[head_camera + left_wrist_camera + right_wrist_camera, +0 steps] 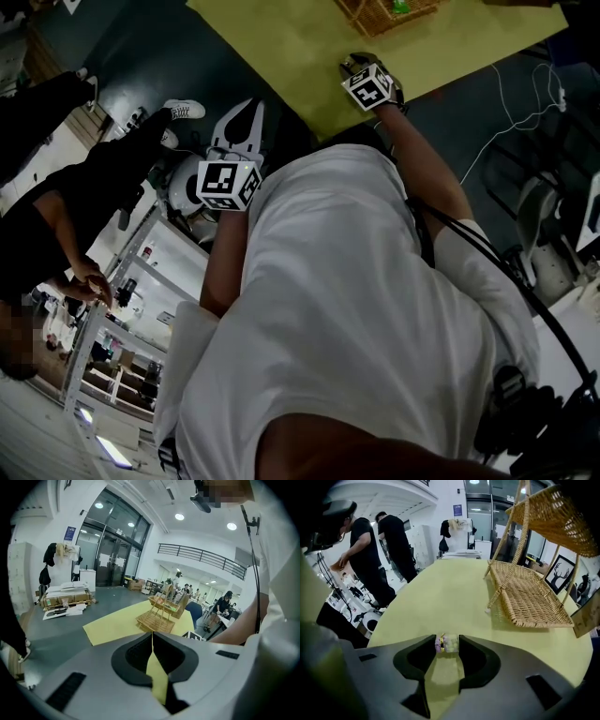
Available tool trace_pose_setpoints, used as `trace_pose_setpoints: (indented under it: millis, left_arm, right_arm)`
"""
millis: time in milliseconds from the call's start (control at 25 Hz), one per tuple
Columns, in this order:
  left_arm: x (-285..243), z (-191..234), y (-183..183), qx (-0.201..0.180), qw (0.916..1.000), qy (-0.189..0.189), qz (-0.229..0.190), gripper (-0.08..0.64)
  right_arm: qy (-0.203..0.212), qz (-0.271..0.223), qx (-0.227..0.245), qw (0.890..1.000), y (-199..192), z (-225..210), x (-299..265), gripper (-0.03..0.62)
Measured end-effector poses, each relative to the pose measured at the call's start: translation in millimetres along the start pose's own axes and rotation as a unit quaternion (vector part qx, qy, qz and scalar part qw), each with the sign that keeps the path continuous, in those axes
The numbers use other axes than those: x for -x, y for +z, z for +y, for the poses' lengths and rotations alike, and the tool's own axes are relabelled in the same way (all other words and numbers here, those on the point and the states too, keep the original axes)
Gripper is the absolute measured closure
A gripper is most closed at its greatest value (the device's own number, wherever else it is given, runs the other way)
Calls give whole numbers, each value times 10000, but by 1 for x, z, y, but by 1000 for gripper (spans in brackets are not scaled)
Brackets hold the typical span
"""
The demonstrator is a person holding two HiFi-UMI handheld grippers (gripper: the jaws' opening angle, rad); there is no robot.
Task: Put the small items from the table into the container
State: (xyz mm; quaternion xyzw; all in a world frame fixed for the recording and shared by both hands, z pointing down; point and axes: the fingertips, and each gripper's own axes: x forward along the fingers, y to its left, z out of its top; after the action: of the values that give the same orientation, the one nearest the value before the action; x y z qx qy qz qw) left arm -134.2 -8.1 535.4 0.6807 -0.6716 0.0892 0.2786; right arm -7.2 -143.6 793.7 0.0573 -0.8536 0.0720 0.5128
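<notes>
Small bead-like item (pixel 450 642) pinched in right gripper (pixel 446 645) over yellow desk (pixel 440 588), near basket (pixel 529 597) but not in it, so drop-off left. Left gripper (pixel 152 637) jaws pressed together, nothing held, kept off desk.

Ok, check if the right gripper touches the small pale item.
Touching. In the right gripper view, the right gripper clamps the small pale item on both sides, no gap.

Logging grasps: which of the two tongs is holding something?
The right tongs, shut on a small purple-and-white item over the yellow table; the left tongs are shut together on nothing.
</notes>
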Motion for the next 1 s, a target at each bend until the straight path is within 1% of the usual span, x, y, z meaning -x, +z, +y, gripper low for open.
trace_pose_setpoints:
  millis: [240, 360, 440, 720, 880, 1000]
  left_arm:
    - [-9, -5, 11, -73, 9996, -238, -160, 551]
    - [-6, -11, 25, -170, 9985, -423, -288, 551]
    - [-12, -16, 33, -231, 9975, -563, -355, 551]
    - [-48, -42, 50, -387, 9939, -907, -486, 551]
    - [-59, -52, 53, -409, 9929, -989, -515, 551]
    - [-62, -55, 55, -452, 9925, -1008, -531, 551]
  right_arm:
    - [-99, -367, 21, 9993, 26, 0, 33, 430]
    - [-264, -691, 101, 9972, 52, 6, 66, 430]
    - [-401, -889, 143, 9951, 67, 2, 88, 430]
    - [-743, -1547, 69, 9851, 94, -33, 154, 430]
    - [-918, -1892, -97, 9776, 105, -58, 186, 430]
    - [-1100, -2022, -178, 9730, 111, -84, 201, 430]
